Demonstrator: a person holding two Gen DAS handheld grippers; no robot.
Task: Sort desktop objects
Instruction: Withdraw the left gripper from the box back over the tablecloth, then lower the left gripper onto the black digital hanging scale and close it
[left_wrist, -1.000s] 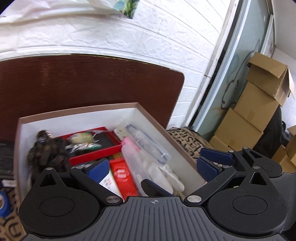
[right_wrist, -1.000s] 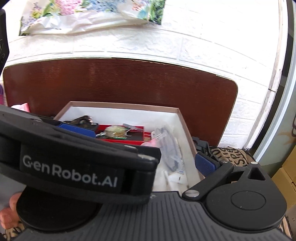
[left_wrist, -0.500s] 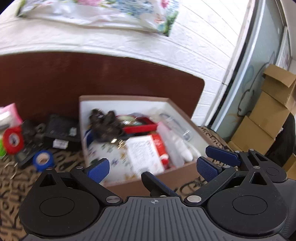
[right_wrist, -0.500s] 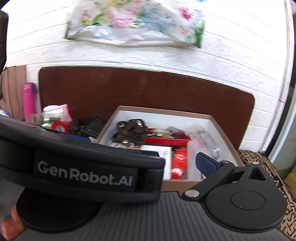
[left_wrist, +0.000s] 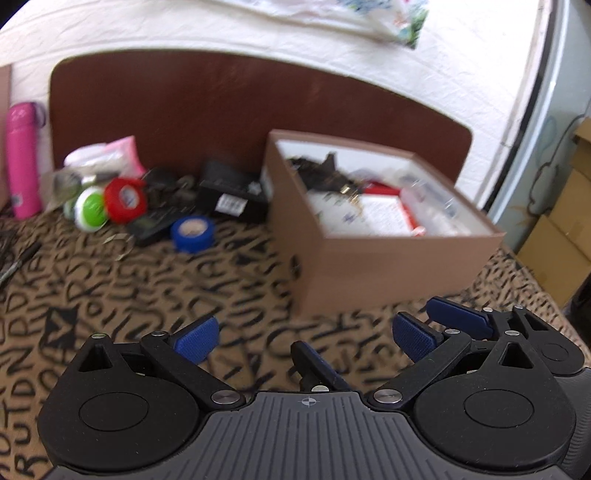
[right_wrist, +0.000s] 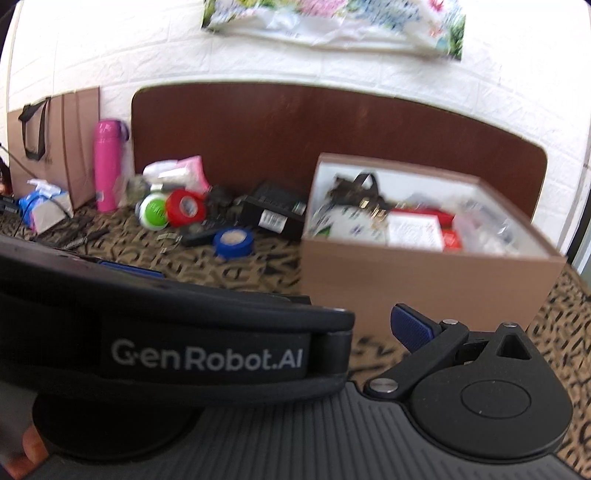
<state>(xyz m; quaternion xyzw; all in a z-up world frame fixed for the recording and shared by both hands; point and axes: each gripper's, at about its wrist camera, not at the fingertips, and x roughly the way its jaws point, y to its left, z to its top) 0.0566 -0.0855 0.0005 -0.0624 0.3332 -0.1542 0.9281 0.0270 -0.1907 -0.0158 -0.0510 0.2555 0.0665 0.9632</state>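
Note:
A brown cardboard box (left_wrist: 388, 266) (right_wrist: 424, 284) stands on the patterned cloth and holds several items, among them a white card, a red tray and a dark keychain. Left of it lie a blue tape roll (left_wrist: 192, 233) (right_wrist: 233, 242), a red tape roll (left_wrist: 123, 199) (right_wrist: 184, 208), a green-and-white round tin (left_wrist: 90, 208) (right_wrist: 154, 214) and a black adapter (left_wrist: 231, 201) (right_wrist: 273, 218). My left gripper (left_wrist: 304, 334) is open and empty, low over the cloth in front of the box. My right gripper (left_wrist: 456, 321) sits just to its right, open and empty; the left gripper's body (right_wrist: 166, 332) hides its left finger.
A pink bottle (left_wrist: 24, 158) (right_wrist: 107, 164) stands at the back left. A brown paper bag (right_wrist: 55, 136) leans on the white wall. A dark brown board (left_wrist: 240, 114) stands behind the box. Cardboard cartons (left_wrist: 557, 236) are stacked at the far right.
Both grippers have pulled back from over the box toward the front. The box now sits farther away, and the loose items to its left have come into view.

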